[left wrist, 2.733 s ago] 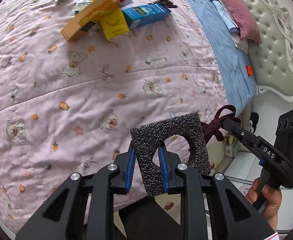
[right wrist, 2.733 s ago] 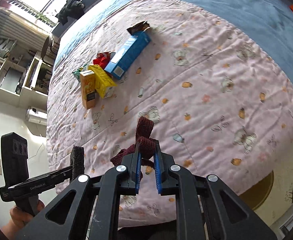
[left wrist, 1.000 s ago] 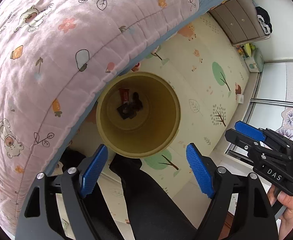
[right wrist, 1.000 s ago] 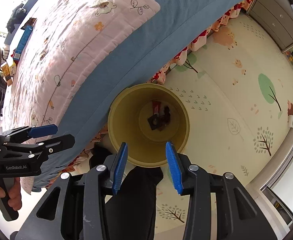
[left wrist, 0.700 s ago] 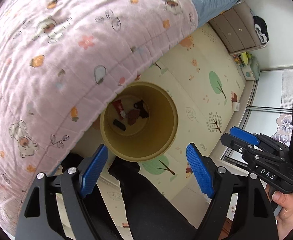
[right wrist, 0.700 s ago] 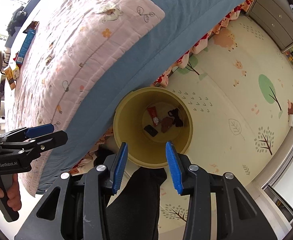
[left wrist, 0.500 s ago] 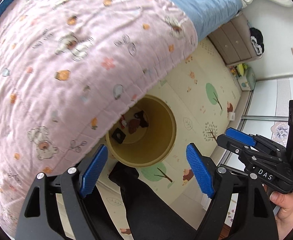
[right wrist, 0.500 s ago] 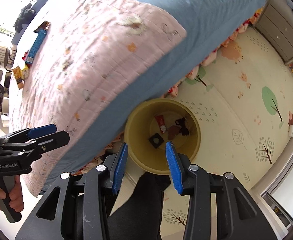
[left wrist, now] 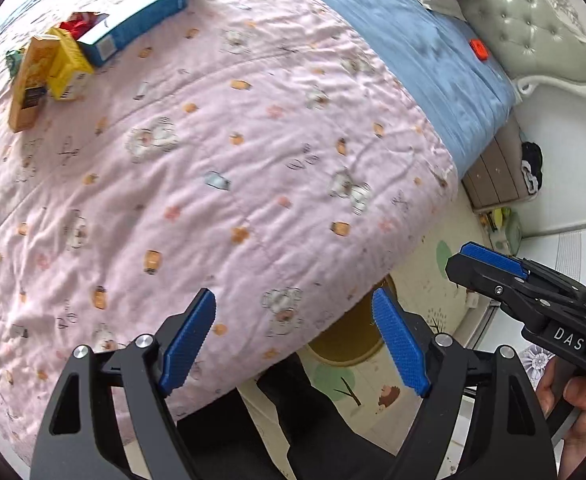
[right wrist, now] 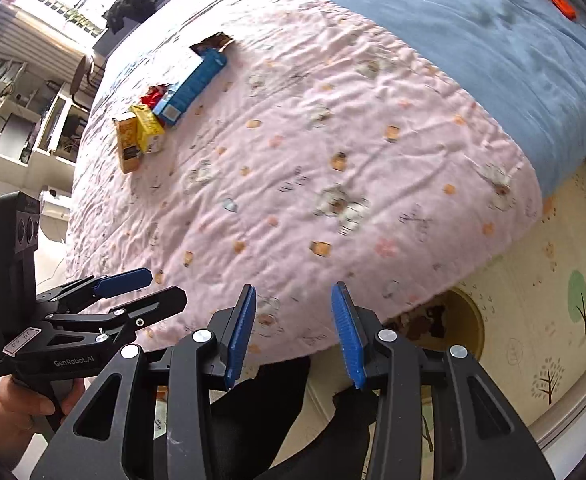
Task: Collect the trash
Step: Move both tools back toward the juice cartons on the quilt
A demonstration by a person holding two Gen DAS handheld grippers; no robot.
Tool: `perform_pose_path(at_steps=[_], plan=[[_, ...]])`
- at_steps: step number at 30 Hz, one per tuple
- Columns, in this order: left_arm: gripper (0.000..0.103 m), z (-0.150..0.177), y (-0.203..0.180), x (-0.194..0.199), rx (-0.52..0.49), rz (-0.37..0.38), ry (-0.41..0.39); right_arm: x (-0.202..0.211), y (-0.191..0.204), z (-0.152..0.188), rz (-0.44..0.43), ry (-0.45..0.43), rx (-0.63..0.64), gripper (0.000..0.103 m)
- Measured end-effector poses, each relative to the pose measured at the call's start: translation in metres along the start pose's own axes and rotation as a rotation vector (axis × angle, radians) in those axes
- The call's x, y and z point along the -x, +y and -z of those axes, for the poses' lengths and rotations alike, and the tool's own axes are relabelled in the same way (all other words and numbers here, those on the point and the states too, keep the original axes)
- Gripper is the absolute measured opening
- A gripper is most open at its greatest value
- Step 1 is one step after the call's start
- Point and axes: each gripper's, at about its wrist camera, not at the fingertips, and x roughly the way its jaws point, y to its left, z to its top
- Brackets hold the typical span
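Left gripper [left wrist: 295, 342]: jaws stood wide apart, nothing between the blue pads; poised over the near edge of the bed.
Right gripper [right wrist: 293, 334]: jaws parted, narrower than the left's, nothing between them; also over the bed's edge.
Quilt [left wrist: 221, 168]: pink, printed with small bears; covered most of the bed.
Blue sheet [left wrist: 417, 44]: lay beyond the quilt, toward the headboard [left wrist: 533, 28].
Blue box [left wrist: 133, 30]: long carton on the far part of the quilt.
Yellow box [left wrist: 69, 66]: touching the blue box's end.
Orange box [left wrist: 29, 84]: just beside the yellow box.
Red wrapper [left wrist: 77, 26]: partly hidden behind the boxes.
Bin [right wrist: 463, 326]: yellow, on the floor mat by the bed, half hidden under the quilt's edge; dark scraps inside.
Orange item [right wrist: 562, 5]: small, on the blue sheet, well apart from the boxes.
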Motion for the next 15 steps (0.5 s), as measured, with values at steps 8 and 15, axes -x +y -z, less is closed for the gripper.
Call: perform_pose_path(at_steps=[8,15], plan=[[0.082,-0.024,0.107,0.045,0.13,-0.013,-0.073,-0.037,0.103,-0.046,-0.038,-0.007,0.089,0.039],[0.084,-0.04,0.178,0.066,0.219,-0.045,-0.1,-0.056,0.166,-0.08,-0.058,-0.033,0.128,0.039]])
